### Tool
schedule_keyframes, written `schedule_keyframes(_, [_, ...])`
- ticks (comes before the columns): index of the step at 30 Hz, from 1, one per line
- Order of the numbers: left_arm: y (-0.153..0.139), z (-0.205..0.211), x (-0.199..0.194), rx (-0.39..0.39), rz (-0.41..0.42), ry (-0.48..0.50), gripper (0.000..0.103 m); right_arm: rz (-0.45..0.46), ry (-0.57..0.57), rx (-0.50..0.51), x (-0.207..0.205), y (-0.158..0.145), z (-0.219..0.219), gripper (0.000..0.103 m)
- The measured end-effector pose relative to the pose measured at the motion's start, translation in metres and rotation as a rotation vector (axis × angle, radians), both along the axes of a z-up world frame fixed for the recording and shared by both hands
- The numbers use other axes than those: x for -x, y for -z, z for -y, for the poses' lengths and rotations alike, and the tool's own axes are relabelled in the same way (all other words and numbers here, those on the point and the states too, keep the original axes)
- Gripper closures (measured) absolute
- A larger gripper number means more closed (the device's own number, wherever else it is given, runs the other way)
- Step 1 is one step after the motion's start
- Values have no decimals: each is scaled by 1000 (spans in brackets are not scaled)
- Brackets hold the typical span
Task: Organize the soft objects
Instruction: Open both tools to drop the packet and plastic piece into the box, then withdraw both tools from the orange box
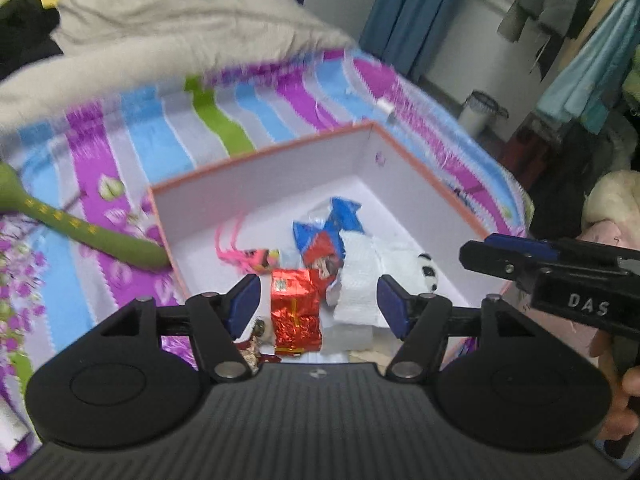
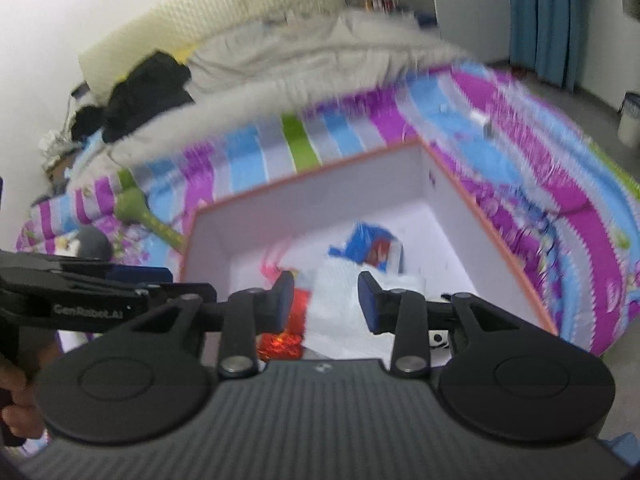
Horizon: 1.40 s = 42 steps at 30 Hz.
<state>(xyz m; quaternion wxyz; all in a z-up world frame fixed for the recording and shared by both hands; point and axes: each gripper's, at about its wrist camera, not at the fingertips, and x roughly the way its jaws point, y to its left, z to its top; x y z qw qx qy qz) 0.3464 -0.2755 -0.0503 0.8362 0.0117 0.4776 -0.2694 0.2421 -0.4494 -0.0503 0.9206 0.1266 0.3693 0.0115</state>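
An open white box with an orange rim (image 1: 256, 196) (image 2: 304, 200) sits on the striped bed. Inside lie a red foil packet (image 1: 295, 312) (image 2: 280, 344), a blue and red packet (image 1: 326, 230) (image 2: 370, 246), white soft wrapping (image 1: 360, 276) (image 2: 340, 304), a pink feathery toy (image 1: 244, 254) and a small panda plush (image 1: 428, 272). My left gripper (image 1: 318, 306) is open and empty above the box's near side. My right gripper (image 2: 326, 300) is open and empty above the same box. A green plush tail (image 1: 80, 232) (image 2: 152, 220) lies left of the box.
A grey fluffy blanket (image 1: 168, 40) (image 2: 304, 64) and black clothes (image 2: 148, 88) lie at the head of the bed. A small bin (image 1: 478, 114) (image 2: 630, 118) stands on the floor to the right, by blue curtains (image 1: 416, 12). A grey plush (image 2: 90, 242) lies at far left.
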Motion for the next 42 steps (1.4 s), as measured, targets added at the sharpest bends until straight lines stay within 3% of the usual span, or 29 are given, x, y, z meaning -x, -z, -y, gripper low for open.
schedule_keyframes(9, [-69, -45, 71, 42, 209, -20, 33, 129, -17, 43, 64, -48, -29, 65])
schedule_keyframes(13, [-81, -62, 107, 37, 275, -23, 33, 168, -31, 60, 91, -54, -45, 65])
schedule_keyframes(19, [-70, -83, 157, 25, 341, -26, 33, 218, -42, 95, 124, -48, -67, 65])
schedule_keyframes(28, [-42, -110, 202, 43, 371, -80, 30, 247, -55, 114, 159, -22, -90, 65])
schedule_keyframes(30, [-39, -115, 209, 73, 361, -80, 22, 251, -54, 108, 166, -18, -93, 65])
schedule_keyframes(36, [-29, -114, 227, 66, 392, -70, 17, 265, -17, 121, 179, 0, -96, 65])
schedule_keyframes(42, [-15, -110, 234, 60, 391, -67, 3, 237, 29, 147, 186, 22, -92, 65])
